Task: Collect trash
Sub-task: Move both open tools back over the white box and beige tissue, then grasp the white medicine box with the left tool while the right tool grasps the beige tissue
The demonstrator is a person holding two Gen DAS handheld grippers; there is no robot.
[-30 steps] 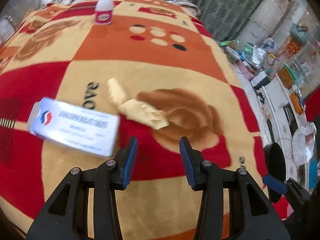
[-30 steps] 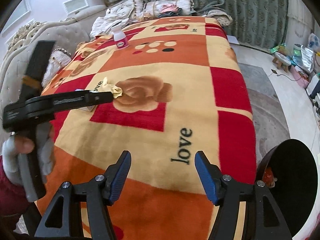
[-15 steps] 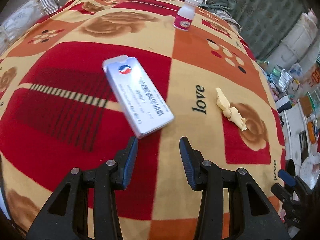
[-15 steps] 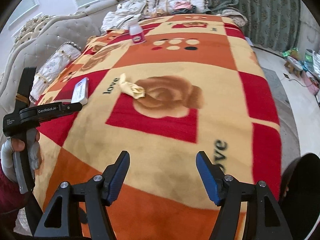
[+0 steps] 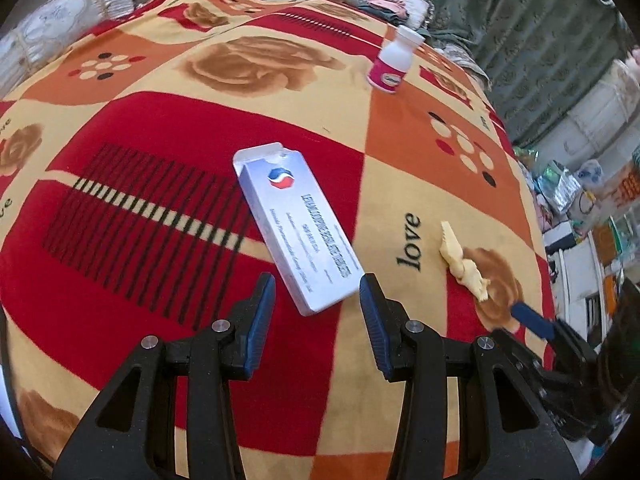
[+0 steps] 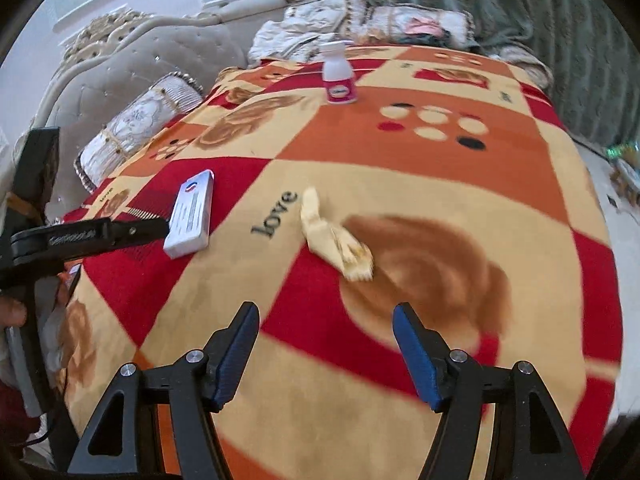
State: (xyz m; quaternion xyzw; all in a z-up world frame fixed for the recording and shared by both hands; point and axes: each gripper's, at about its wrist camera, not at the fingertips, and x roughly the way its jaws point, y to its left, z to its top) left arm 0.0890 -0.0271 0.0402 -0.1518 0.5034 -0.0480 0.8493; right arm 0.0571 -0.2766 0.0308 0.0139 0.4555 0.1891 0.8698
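Note:
A flat white carton box (image 5: 296, 228) with a red-blue logo lies on the patterned blanket (image 5: 168, 128). My left gripper (image 5: 317, 322) is open, its jaws just short of the box's near end. A crumpled yellow wrapper (image 6: 334, 238) lies beside the word "love"; it also shows in the left wrist view (image 5: 464, 266). My right gripper (image 6: 326, 354) is open and empty, a little short of the wrapper. A small white bottle with a pink label (image 6: 339, 74) stands upright at the far end (image 5: 394, 62). The box also shows in the right wrist view (image 6: 191, 214).
Pillows and bedding (image 6: 360, 20) are piled at the bed's far end, with a tufted headboard (image 6: 132, 60) at left. Green curtains (image 6: 540, 12) hang behind. Cluttered floor and shelves (image 5: 580, 208) lie right of the bed.
My left gripper has swung from the wrapper over to the box and closed in on its near end. My right gripper has moved forward over the bed toward the wrapper.

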